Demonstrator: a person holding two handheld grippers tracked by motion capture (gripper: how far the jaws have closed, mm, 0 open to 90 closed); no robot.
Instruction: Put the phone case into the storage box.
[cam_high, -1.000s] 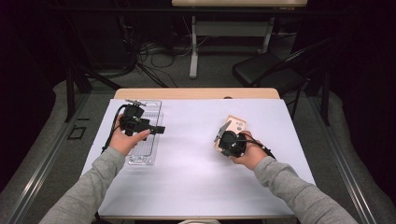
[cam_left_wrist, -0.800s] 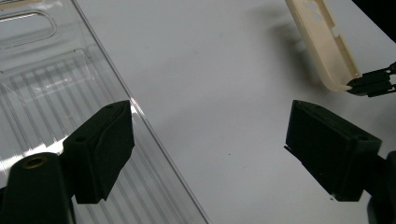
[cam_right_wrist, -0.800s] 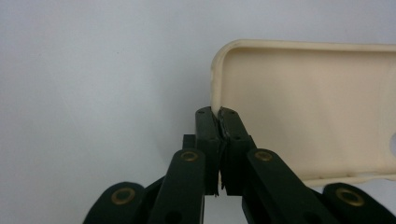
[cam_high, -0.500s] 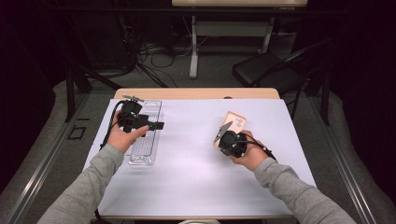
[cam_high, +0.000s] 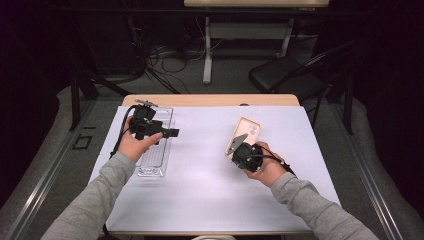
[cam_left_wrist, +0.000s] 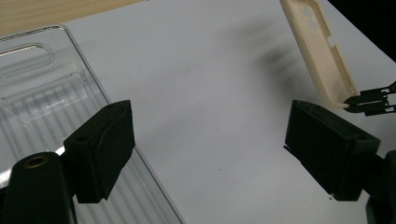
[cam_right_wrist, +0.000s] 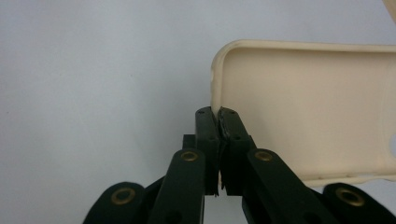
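Cream phone case (cam_right_wrist: 303, 107), tilted up, pinched at its edge by the right tool (cam_right_wrist: 218, 116).

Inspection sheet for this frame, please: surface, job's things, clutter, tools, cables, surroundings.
Surface: white sheet over a wooden table.
Job's things: cream phone case, tilted, one edge pinched; clear plastic tray lying at the left.
Clutter: nothing seen.
Tools: right tool shut on the phone case's edge; left tool open, empty, over the tray's edge.
Cables: black cable trailing from the left tool; more on the floor behind.
Surroundings: dark room, black chair, table leg.
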